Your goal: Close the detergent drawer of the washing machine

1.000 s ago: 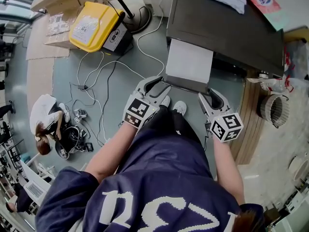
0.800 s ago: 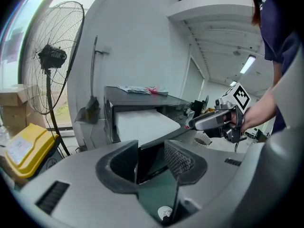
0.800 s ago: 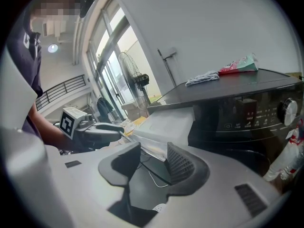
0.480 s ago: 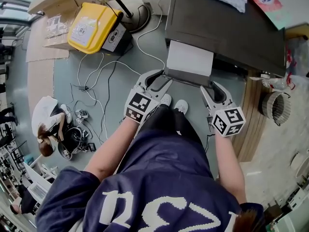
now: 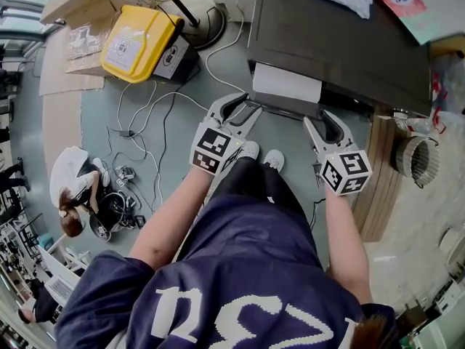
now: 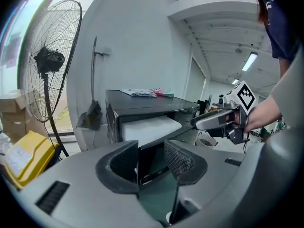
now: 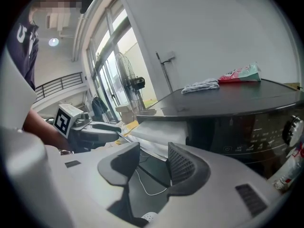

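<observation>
drawer (image 5: 286, 86) sticks out straight ahead; my left claw (image 5: 243, 113) and right claw (image 5: 323, 128) at its front corners, both open, empty.

Ahead: detergent drawer (image 5: 285, 84) juts out from washing machine (image 5: 341, 46). Floor (image 5: 94, 115) to its left lies open, bar loose cables (image 5: 145, 111).

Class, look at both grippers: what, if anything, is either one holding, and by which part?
Nothing is clamped. The left gripper and right gripper both have their jaws apart, placed at the two front corners of the detergent drawer.
</observation>
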